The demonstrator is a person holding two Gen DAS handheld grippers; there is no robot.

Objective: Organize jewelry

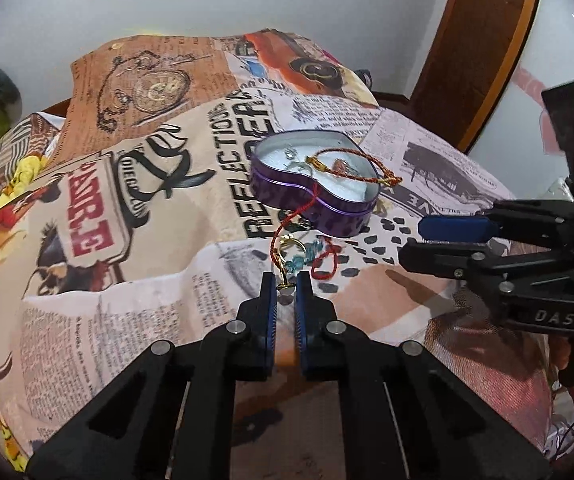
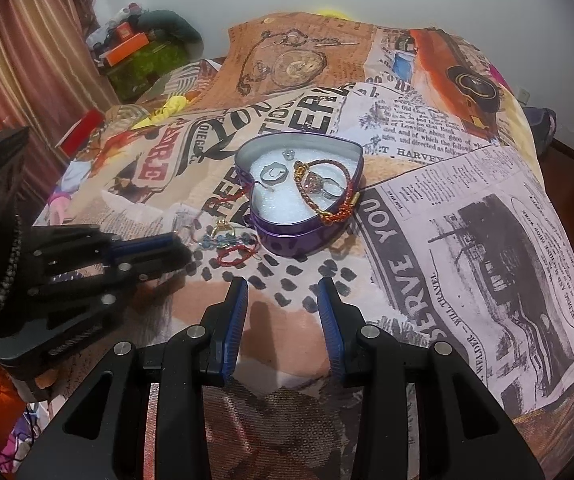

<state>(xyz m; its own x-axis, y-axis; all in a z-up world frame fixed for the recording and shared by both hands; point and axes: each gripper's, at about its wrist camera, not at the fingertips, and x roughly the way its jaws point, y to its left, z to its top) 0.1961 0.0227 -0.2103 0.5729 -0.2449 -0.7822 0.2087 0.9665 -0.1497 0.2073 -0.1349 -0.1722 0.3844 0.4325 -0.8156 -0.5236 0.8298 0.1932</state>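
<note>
A gold earring (image 1: 285,280) is pinched in the closed left tool (image 1: 287,285) just before the heart tin (image 1: 311,200); the right tool (image 2: 283,292) is held open, empty; carrying it into the tin is judged next.

Bracelet (image 2: 329,192) in tin (image 2: 307,228), beads (image 2: 223,240) beside.

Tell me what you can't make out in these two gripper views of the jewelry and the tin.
- Left gripper: shut on a small gold piece; its type is too small to tell in the left wrist view.
- Heart tin: its near wall hides part of the floor in both views.
- Loose jewelry pile: tangled and blurred in the right wrist view, pieces uncountable.
- Right gripper: open, nothing between the fingers.
</note>
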